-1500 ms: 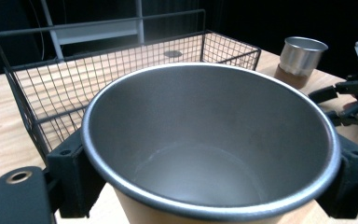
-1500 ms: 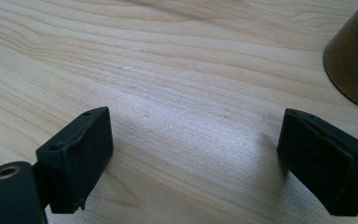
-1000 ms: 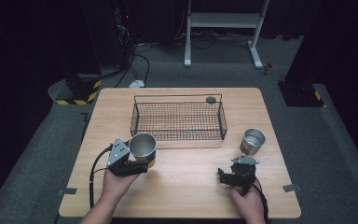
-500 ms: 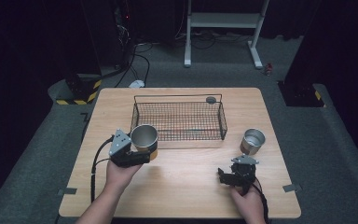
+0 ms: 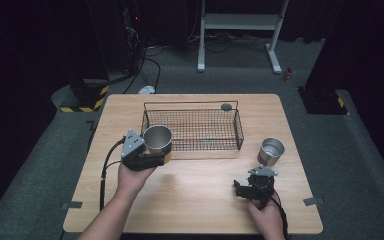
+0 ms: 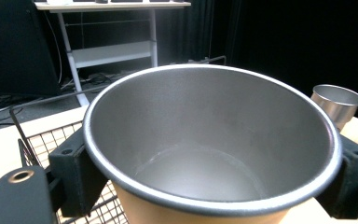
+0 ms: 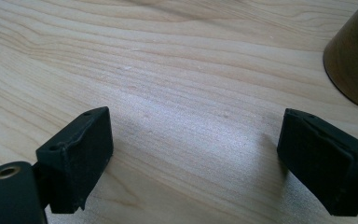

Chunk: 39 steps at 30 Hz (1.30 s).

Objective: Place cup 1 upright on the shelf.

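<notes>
Carrying a metal cup (image 5: 157, 140) is the step in hand: at left centre of the high view the left gripper (image 5: 150, 156) has its jaws pinching the cup's wall from both sides, the cup held just beside the near left corner of the wire basket (image 5: 190, 106). In the left gripper view the cup (image 6: 209, 154) fills the middle, upright, mouth up, its long axis near vertical and tipped a little toward the camera, and empty inside. The next move, as I judge it, calls for lifting the cup over the basket's rim, lowering it onto the mesh and only then spreading the jaws. Further right, at lower right of the high view, the right gripper (image 5: 254, 192) rests low over the desk (image 5: 200, 185), jaws spread with nothing between them. Just above it, a second cup (image 5: 270, 151) stands upright on the desk, outside the basket.
</notes>
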Motion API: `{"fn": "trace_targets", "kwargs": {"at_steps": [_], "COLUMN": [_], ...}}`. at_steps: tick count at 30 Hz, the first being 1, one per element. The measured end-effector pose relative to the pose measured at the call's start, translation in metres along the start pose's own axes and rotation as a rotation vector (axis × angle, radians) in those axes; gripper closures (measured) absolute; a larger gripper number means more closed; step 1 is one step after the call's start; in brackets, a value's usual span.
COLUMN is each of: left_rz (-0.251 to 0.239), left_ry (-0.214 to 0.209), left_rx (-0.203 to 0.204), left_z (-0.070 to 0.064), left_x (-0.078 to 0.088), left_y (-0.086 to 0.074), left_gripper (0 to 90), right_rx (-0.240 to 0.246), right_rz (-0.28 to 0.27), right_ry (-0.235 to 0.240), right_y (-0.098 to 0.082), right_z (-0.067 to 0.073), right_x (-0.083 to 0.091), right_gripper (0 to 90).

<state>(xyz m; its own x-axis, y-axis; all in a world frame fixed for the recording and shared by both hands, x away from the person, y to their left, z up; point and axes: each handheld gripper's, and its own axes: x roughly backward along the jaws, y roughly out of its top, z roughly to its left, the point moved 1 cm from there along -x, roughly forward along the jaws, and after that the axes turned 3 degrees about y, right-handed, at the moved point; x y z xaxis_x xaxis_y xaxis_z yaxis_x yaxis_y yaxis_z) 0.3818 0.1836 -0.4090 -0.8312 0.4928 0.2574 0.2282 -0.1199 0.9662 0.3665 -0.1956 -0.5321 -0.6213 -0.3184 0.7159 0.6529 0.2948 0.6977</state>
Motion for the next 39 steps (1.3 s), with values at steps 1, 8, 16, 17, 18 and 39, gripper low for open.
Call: {"fn": "trace_targets", "kwargs": {"at_steps": [1,8,16,17,18,39], "left_rz": [0.001,-0.004,0.002,0.002,0.003,-0.003], "left_ry": [-0.002,0.015,0.031,0.031,0.030,0.046], "left_rx": [0.000,-0.019,-0.003,-0.003,0.002,0.011], "left_z": [0.001,0.000,0.005,0.005,0.005,0.011], "left_x": [-0.002,-0.008,-0.018,-0.018,-0.020,-0.046], "left_y": [0.002,0.009,0.013,0.013,0.012,0.022], "left_gripper": [13.4,13.4,13.4,13.4,13.4,13.4], "right_rx": [0.001,-0.001,0.001,0.001,0.001,0.008], "right_rz": [0.000,0.000,0.001,0.000,0.000,0.000], "right_ry": [0.000,0.001,0.000,0.000,0.000,0.005], "right_y": [0.000,0.000,0.000,0.000,0.000,0.001], "right_z": [0.000,0.000,0.000,0.000,0.000,-0.001], "right_x": [0.000,0.000,0.000,0.000,0.000,-0.001], "right_gripper": [10.3,10.3,10.3,10.3,10.3,9.5]}}
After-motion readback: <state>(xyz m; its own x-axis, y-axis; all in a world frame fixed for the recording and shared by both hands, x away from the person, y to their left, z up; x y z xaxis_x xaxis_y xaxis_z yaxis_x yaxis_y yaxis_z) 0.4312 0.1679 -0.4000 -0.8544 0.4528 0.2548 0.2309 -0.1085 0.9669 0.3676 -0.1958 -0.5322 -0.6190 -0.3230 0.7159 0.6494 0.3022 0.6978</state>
